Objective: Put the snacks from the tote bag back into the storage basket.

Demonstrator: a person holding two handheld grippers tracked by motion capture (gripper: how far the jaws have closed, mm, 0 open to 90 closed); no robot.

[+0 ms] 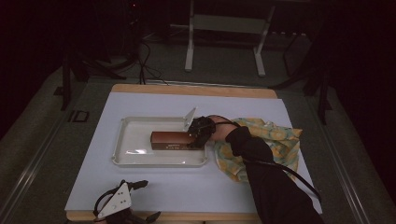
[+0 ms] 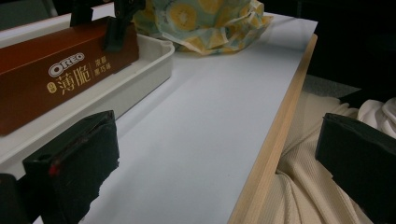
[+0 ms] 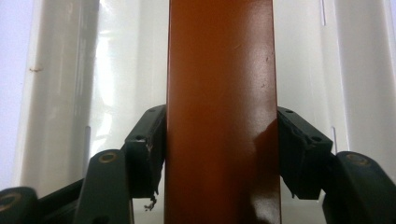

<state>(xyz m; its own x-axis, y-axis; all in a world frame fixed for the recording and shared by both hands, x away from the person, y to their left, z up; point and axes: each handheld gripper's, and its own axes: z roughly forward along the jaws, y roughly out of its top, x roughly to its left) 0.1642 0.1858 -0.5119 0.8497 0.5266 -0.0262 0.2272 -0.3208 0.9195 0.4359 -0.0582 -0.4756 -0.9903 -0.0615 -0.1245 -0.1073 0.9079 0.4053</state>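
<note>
At the near edge of the bench (image 1: 187,186), the left claw (image 1: 122,205) is sitting idle with its 2 jaws spread wide apart, holding nothing; in the left gripper view the bare white surface and the wooden edge strip are lying between them. Farther in, the white tray (image 1: 135,158) is resting on the bench, and the brown Oreo box (image 1: 169,140) is lying inside it, lengthwise across the tray. The right claw (image 1: 198,134) is gripping the box at its right end: in the right gripper view its 2 jaws are pressing against both long sides of the box (image 3: 222,112), closed to the box's width. Just beyond the tray's right side, a yellow patterned cloth (image 1: 280,140) is lying crumpled under the person's dark sleeve (image 1: 271,186).
</note>
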